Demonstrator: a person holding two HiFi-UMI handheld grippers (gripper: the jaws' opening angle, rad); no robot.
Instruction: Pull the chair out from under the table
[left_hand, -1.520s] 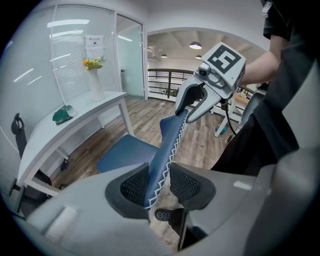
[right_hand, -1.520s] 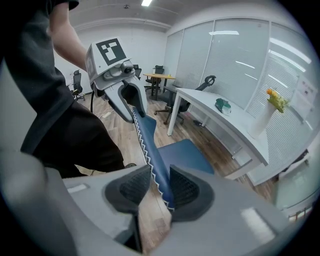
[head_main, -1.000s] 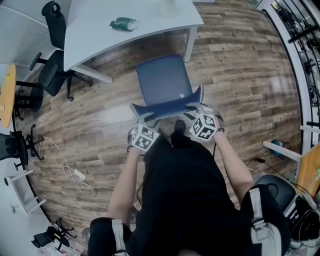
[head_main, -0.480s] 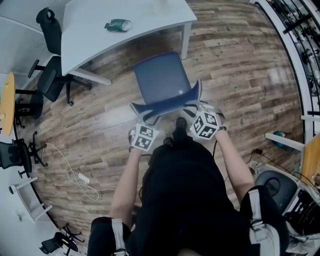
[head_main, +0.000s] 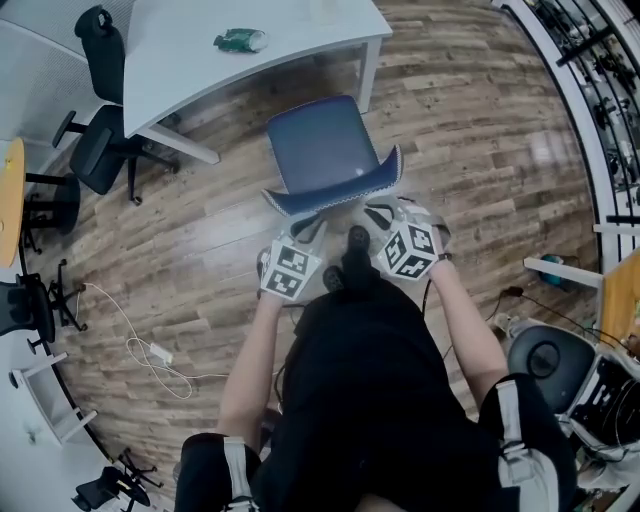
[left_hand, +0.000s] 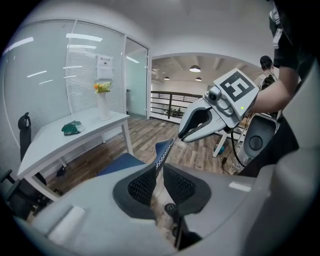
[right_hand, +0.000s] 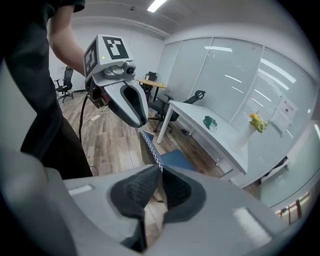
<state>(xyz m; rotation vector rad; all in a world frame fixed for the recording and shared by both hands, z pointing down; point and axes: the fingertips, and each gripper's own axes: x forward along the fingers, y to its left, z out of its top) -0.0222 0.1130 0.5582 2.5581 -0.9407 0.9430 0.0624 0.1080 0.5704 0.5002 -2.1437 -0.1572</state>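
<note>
Table (head_main: 200, 60) cut off at top edge; green thing (head_main: 243, 40) on it too small to identify.

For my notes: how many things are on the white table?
2: a green object, and beyond it a white vase holding flowers. None seems hidden.

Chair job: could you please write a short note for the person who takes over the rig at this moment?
Left gripper: the tongs have just been closing and are now nearly together, with nothing between them.
Right gripper: the same, empty.
Chair: it stands on the wooden floor, its seat clear of the white table. Its back edge is just past both gripper tips.
Done: the chair is pulled out and neither gripper holds it.
Left: nothing for the task, as far as I can see; only take the grippers away.
</note>
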